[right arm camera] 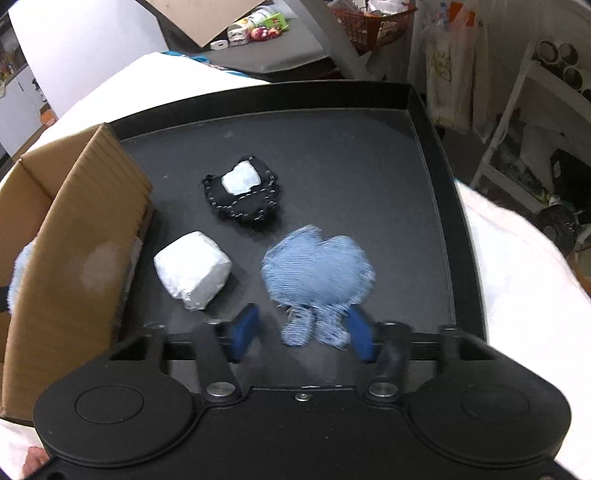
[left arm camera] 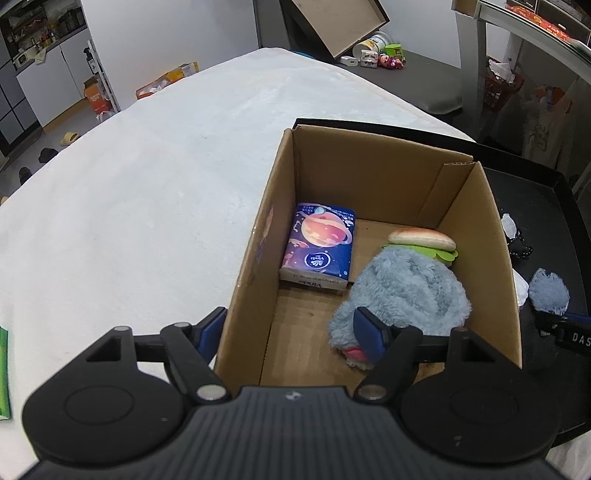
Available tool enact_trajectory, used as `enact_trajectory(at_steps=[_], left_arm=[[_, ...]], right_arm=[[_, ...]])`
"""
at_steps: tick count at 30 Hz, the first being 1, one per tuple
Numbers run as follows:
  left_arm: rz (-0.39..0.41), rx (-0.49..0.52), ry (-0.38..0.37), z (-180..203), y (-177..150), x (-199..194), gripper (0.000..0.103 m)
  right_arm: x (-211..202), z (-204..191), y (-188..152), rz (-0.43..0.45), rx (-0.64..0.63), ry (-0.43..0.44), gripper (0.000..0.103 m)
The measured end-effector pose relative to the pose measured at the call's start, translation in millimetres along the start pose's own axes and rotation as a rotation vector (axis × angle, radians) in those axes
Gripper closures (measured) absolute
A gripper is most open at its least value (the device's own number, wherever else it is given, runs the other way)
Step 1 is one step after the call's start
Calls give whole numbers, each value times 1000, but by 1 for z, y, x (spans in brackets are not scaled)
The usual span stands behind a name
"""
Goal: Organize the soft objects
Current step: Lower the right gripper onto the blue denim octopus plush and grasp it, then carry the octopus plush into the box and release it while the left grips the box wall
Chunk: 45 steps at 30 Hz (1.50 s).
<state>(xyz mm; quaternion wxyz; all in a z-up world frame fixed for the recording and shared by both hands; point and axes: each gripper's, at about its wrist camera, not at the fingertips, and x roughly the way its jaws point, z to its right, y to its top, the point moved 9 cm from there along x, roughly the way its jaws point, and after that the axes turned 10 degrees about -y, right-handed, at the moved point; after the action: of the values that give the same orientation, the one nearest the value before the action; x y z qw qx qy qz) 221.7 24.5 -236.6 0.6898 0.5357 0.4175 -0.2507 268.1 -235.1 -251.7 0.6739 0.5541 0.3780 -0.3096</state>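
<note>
An open cardboard box holds a purple tissue pack, a toy burger and a fluffy grey-blue plush. My left gripper is open and straddles the box's near-left wall, one finger outside and one inside beside the plush. To the right of the box, a black tray carries a blue striped soft piece, a white wrapped packet and a black beaded pouch. My right gripper is low over the tray, with the striped piece's lower end between its fingers; the left pad stands clear of it.
Box and tray rest on a white cloth-covered table. A green item lies at the table's left edge. Behind the table a dark bench holds small toys and a tilted cardboard lid. An orange basket and shelves stand beyond the tray.
</note>
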Motion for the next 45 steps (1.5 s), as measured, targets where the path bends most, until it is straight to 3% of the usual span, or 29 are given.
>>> enact_trajectory(at_steps=[1,2,9,14,26,45], left_arm=[[1,-2,0,-1,0,0,30],[1,-4,-2,-1,0,0,30],[2,-11,-14,-2,-1,1,30],[2,-17,-29,-4,-2,0,30],[17,-42,-55,-12,-2,-8,30],[28,-81,-107,-29,-5,-16,30]], right_arm=[[0,1,0,-1,0,1,76],[-1,3,0,-10,12,10,83],[-11,7,2,-3,46,17,86],[-23,4,5,25,37,24,93],[-61,-7,29,107,20,48,94],[-115,-74,62,209,-91,122,94]])
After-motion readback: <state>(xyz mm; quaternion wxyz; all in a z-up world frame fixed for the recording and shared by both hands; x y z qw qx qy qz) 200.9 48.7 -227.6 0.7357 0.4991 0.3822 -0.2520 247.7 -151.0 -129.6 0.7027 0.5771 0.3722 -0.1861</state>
